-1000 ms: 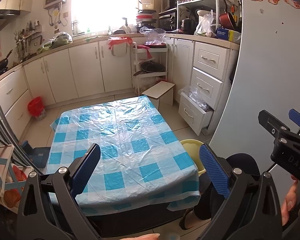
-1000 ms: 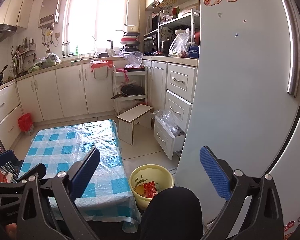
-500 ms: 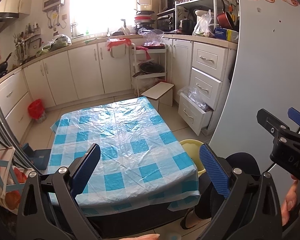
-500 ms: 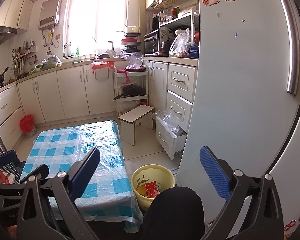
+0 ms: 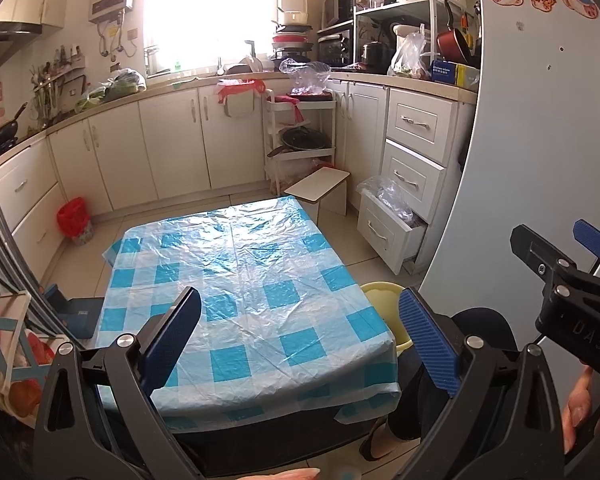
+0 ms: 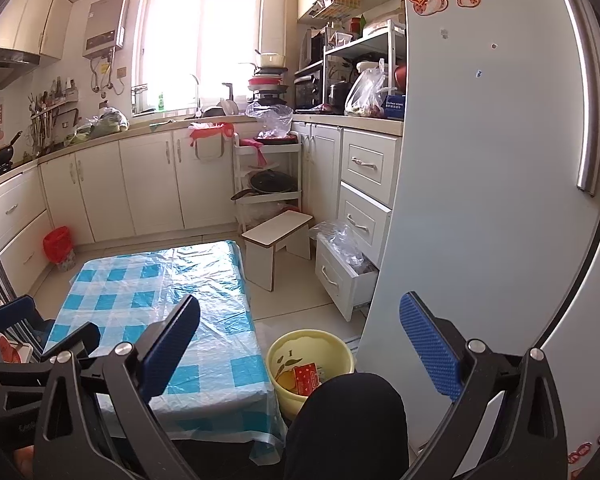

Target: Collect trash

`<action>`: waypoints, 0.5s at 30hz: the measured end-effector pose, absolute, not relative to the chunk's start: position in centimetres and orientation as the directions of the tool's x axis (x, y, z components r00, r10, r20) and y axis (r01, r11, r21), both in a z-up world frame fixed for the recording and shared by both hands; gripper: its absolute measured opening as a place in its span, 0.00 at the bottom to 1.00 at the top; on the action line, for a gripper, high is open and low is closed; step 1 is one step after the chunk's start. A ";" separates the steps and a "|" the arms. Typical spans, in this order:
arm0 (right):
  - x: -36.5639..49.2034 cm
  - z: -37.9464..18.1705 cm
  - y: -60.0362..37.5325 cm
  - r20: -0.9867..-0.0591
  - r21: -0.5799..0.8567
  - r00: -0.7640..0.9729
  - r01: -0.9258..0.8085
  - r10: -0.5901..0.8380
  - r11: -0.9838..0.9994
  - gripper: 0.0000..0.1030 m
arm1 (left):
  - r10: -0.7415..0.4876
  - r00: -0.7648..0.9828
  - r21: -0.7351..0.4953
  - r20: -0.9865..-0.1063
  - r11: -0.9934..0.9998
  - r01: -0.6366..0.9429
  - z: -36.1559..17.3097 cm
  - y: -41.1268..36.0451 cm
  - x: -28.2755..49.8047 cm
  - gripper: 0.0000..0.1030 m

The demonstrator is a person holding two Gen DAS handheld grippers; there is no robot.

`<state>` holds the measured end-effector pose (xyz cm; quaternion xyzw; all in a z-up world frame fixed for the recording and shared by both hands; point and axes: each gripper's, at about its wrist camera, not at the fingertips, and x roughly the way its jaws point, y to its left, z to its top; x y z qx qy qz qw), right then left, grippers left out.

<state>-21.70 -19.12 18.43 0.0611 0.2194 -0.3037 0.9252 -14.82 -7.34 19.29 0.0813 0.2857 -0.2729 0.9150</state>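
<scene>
A low table with a blue-and-white checked plastic cover [image 5: 244,292] stands in the kitchen; it also shows in the right wrist view [image 6: 160,308]. I see no trash on it. A yellow bin [image 6: 310,364] stands on the floor at its right corner and holds a red packet [image 6: 306,378] and other scraps; its rim shows in the left wrist view [image 5: 382,294]. My left gripper [image 5: 300,336] is open and empty above the table's near edge. My right gripper [image 6: 300,344] is open and empty above the bin.
A person's dark knee [image 6: 348,420] is beside the bin. The white fridge [image 6: 500,200] is close on the right. A white stool [image 6: 280,240], an open drawer [image 6: 340,276] with a plastic bag and a red bin [image 6: 58,244] stand further back.
Both views have tilted up slightly, showing a little more of the kitchen. Both grippers stay open and empty.
</scene>
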 end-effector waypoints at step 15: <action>-21.5 18.5 -19.0 -0.442 -0.024 0.725 0.580 -0.529 0.815 0.93 | -0.461 0.687 -0.023 -0.561 0.838 0.544 19.5 -7.2 -14.8 0.92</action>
